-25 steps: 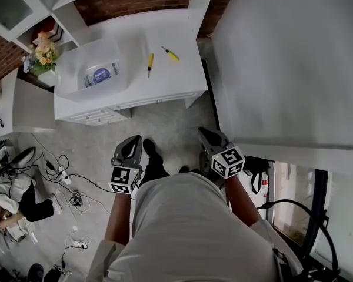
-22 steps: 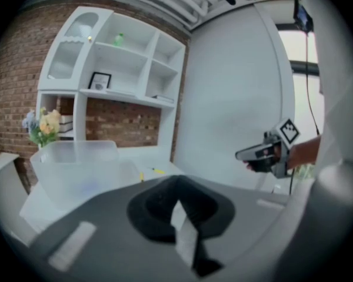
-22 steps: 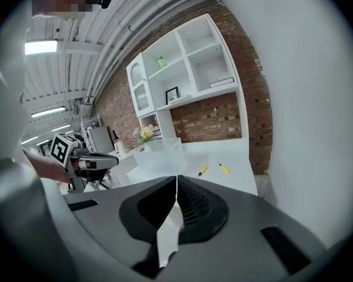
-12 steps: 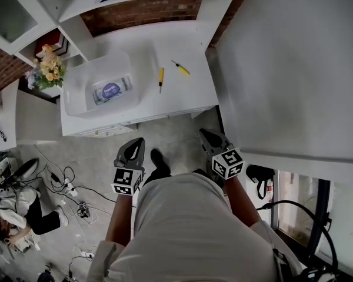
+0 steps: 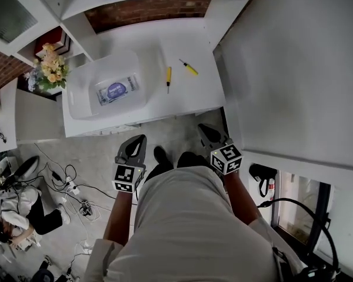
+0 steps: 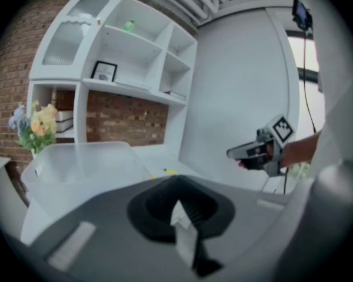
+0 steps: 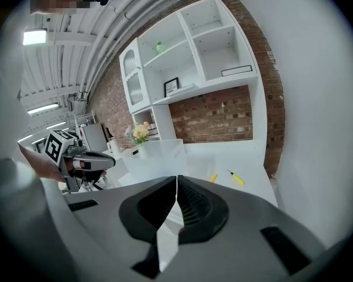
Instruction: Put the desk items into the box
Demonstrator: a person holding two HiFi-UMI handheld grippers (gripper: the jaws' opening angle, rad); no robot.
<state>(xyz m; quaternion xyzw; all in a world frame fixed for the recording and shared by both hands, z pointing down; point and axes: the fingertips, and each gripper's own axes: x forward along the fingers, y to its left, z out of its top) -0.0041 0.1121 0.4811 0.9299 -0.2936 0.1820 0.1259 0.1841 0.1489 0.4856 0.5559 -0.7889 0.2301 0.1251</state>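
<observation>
Box (image 5: 106,90) on desk (image 5: 188,98); left gripper (image 5: 139,140), right gripper (image 5: 204,128) short of desk, closed, empty, tilted forward-down.

The person wears a short-sleeved pale grey shirt (image 5: 188,228), and dark shoes (image 5: 160,155) show at 12 o'clock of it. The left hand-held gripper (image 5: 139,141) and the right hand-held gripper (image 5: 205,129) both have a smooth grey shell with black ribbed pads (image 7: 194,207) inside. Each one carries a white cube (image 5: 125,178) with black square markers, at 6 o'clock of its jaws.
</observation>
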